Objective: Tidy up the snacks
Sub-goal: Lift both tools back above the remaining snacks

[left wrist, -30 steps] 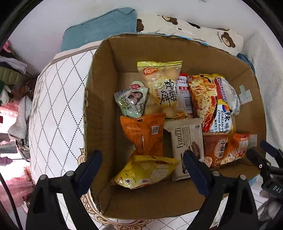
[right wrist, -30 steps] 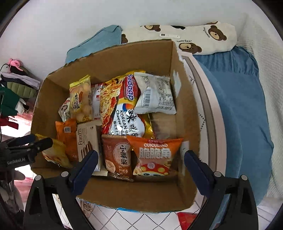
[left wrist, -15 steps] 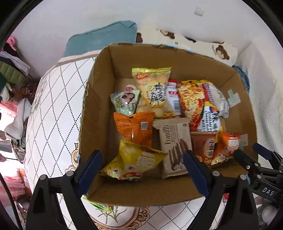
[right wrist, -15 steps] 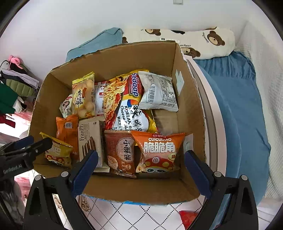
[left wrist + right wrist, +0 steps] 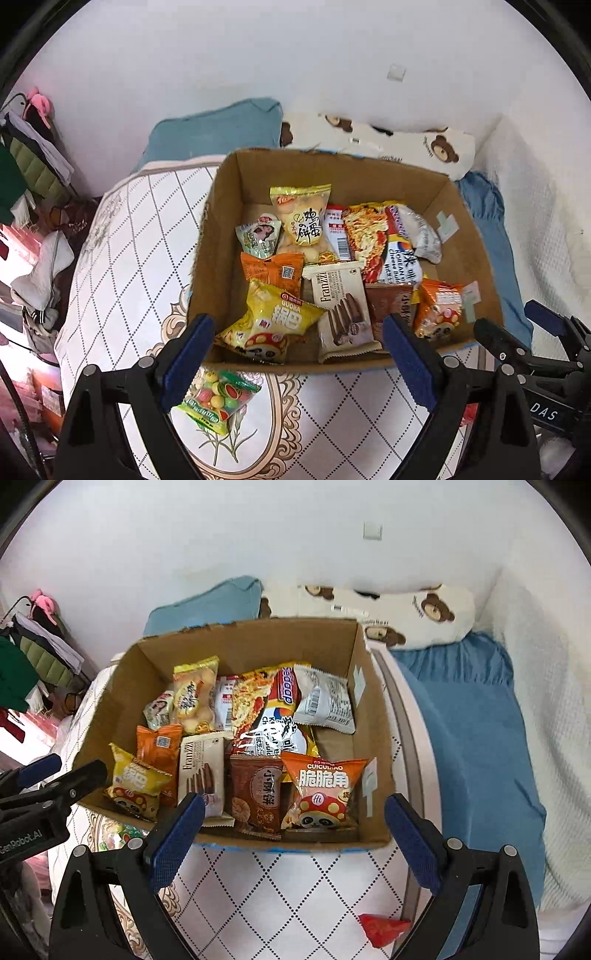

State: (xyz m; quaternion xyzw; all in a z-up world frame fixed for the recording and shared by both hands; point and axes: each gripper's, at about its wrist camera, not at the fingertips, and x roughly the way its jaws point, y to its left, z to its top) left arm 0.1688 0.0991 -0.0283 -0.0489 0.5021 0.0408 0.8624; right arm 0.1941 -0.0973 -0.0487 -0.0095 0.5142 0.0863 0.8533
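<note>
Through the left wrist view, the cardboard box (image 5: 221, 236) on the mattress holds most packets, while a candy bag (image 5: 218, 398) lies just outside its near wall, so sorting seems nearly done. The left gripper (image 5: 299, 365) gapes wide and empty. From the right wrist view, a red packet (image 5: 382, 928) waits near that box, partly cut off; the right gripper (image 5: 293, 834) spreads wide, holding nothing.

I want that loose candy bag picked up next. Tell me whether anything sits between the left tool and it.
Nothing visible blocks it. The candy bag lies on the quilted mattress just outside the near wall of the cardboard box, partly behind one finger of the open, empty left tool. The box wall stands beside the bag, not over it.
</note>
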